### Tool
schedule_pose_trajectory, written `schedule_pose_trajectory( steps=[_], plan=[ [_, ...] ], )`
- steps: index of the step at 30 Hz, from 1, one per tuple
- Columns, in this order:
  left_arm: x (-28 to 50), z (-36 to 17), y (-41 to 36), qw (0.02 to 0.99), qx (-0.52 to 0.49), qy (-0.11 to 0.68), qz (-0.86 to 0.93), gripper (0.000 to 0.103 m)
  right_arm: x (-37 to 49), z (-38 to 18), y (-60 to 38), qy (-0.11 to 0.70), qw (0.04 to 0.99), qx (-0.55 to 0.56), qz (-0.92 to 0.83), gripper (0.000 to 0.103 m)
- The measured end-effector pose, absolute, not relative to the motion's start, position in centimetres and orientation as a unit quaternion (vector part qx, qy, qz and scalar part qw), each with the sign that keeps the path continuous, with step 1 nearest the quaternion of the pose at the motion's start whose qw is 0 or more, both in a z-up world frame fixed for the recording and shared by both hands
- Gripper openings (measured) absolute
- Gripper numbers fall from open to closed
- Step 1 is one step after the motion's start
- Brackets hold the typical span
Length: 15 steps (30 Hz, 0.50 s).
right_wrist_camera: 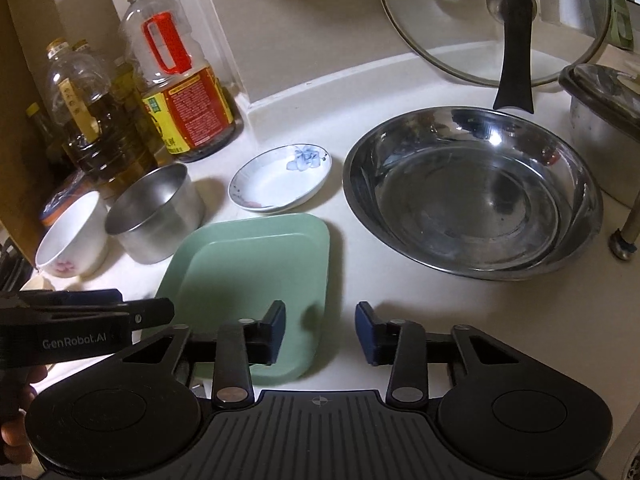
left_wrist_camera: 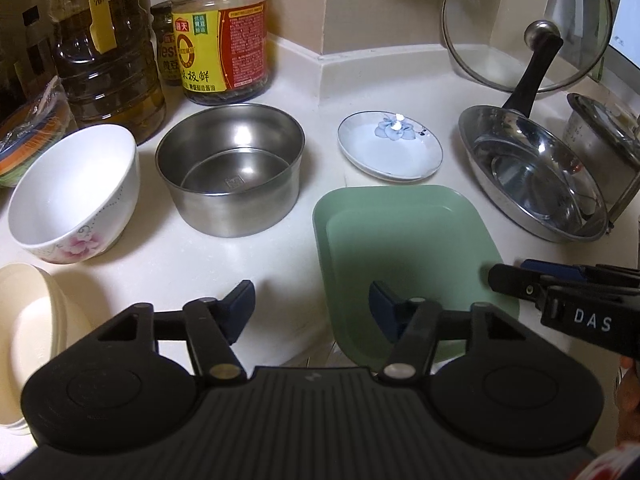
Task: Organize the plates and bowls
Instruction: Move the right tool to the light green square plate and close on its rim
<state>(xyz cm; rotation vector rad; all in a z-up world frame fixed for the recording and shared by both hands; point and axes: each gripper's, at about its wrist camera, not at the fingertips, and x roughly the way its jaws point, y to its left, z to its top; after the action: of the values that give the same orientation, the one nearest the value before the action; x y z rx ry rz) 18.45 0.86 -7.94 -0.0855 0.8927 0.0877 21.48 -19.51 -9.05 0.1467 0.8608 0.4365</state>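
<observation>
Left wrist view: left gripper (left_wrist_camera: 312, 308) hangs over the near-left edge of the green square plate (left_wrist_camera: 404, 248), jaws partly apart, the plate's left rim between the 2 blue pads, right pad over the plate, left pad over bare counter (left_wrist_camera: 260, 256); nothing gripped as far as I can see. The right gripper (left_wrist_camera: 560, 292) comes in from the right edge, just beside the plate's right rim; its jaw gap can't be read from this side. Behind the plate sits a small white saucer with a blue flower (left_wrist_camera: 390, 146). Left of it stands a steel bowl (left_wrist_camera: 230, 168), then a white floral bowl (left_wrist_camera: 76, 196) tilted on its side, and a cream dish (left_wrist_camera: 32, 340) at the left edge. A steel pan (left_wrist_camera: 532, 176) with a black handle sits at right, with a glass lid (left_wrist_camera: 528, 24) leaning on the wall behind. An oil bottle (left_wrist_camera: 104, 48) and a soy sauce bottle (left_wrist_camera: 220, 32) stand at the back left. Right wrist view: right gripper (right_wrist_camera: 320, 332) is at a narrow-to-medium gap, straddling the plate's (right_wrist_camera: 248, 264) right rim, left pad over the plate, right pad over counter, no squeeze visible. Contact with the rim is hard to judge from this angle. The left gripper's (right_wrist_camera: 100, 320) side shows at the left edge, a hand (right_wrist_camera: 16, 412) below it. The saucer (right_wrist_camera: 280, 178), the steel bowl (right_wrist_camera: 156, 212) and the pan (right_wrist_camera: 472, 192) sit apart from the plate.
</observation>
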Motion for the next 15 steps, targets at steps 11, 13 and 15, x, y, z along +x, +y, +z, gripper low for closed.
schedule_pose_trajectory(
  steps=[11, 13, 15],
  plan=[
    [19.5, -8.7, 0.5, 0.899, -0.04, 0.435, 0.035, 0.034, 22.5, -9.6, -18.9, 0.411, 0.884, 0.065, 0.211, 0.023],
    [19.7, -8.7, 0.5, 0.898, -0.039, 0.436, 0.034, 0.032, 22.6, -9.6, -18.8, 0.412, 0.884, 0.065, 0.211, 0.021],
    [19.7, -8.8, 0.4, 0.899, -0.04, 0.435, 0.032, 0.029, 22.6, -9.7, -18.7, 0.413, 0.884, 0.065, 0.211, 0.019]
  ],
)
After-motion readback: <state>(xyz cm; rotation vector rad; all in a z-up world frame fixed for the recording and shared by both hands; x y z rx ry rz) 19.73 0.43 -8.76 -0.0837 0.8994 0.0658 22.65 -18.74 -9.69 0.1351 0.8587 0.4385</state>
